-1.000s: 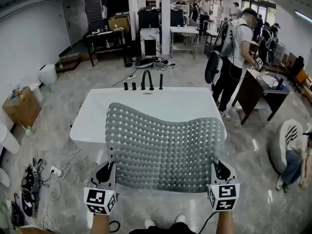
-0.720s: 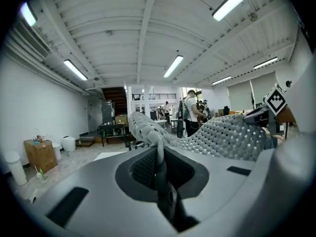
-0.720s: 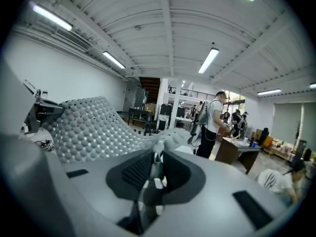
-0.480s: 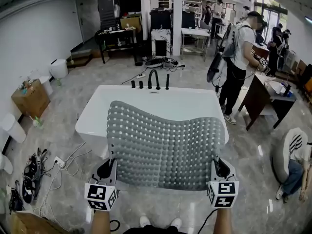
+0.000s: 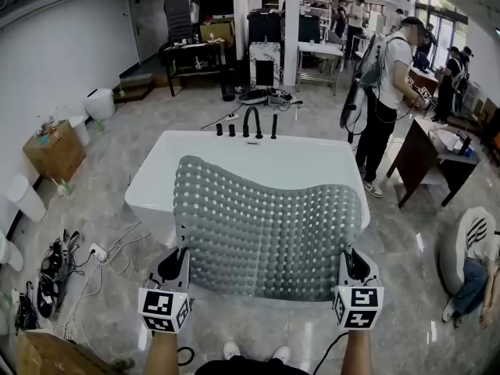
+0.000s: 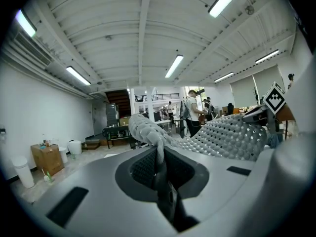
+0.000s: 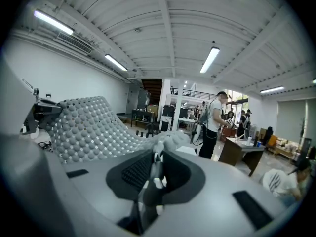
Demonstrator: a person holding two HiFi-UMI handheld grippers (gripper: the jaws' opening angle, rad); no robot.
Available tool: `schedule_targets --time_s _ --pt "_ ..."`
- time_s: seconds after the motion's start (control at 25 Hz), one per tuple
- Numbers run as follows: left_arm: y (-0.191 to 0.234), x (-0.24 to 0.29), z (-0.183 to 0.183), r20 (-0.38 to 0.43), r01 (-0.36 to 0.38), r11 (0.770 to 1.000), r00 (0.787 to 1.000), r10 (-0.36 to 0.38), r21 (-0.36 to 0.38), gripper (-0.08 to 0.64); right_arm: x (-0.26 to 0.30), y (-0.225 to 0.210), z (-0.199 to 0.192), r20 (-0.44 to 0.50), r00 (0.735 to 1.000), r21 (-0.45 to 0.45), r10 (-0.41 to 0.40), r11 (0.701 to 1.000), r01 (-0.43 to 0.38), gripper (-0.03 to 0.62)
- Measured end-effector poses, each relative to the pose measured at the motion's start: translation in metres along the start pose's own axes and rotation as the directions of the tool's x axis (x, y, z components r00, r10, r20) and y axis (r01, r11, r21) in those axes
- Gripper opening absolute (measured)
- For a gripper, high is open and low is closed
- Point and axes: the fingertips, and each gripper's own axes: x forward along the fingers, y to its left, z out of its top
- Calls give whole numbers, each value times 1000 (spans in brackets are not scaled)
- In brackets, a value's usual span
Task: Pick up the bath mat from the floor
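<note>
A grey bath mat dotted with holes hangs stretched between my two grippers, off the floor and in front of a white bathtub. My left gripper is shut on the mat's near left corner. My right gripper is shut on the near right corner. In the left gripper view the mat's edge is pinched between the pads and the mat spreads to the right. In the right gripper view the pinched edge runs into the mat at the left.
The bathtub has black taps at its far rim. Cables and a power strip lie on the floor at the left. A person stands by a dark desk at the right. A cardboard box stands by the left wall.
The view has shifted a little so the tub and room sit slightly further right and nearer. Both grippers keep their hold on the mat's corners.
</note>
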Motion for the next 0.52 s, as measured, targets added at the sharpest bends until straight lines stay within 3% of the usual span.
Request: schedule_targets --time_s 0.52 --pt "1 0 1 20 12 1000 1000 -12 -11 31 -1 -1 4 13 1000 -10 -3 1000 3 75"
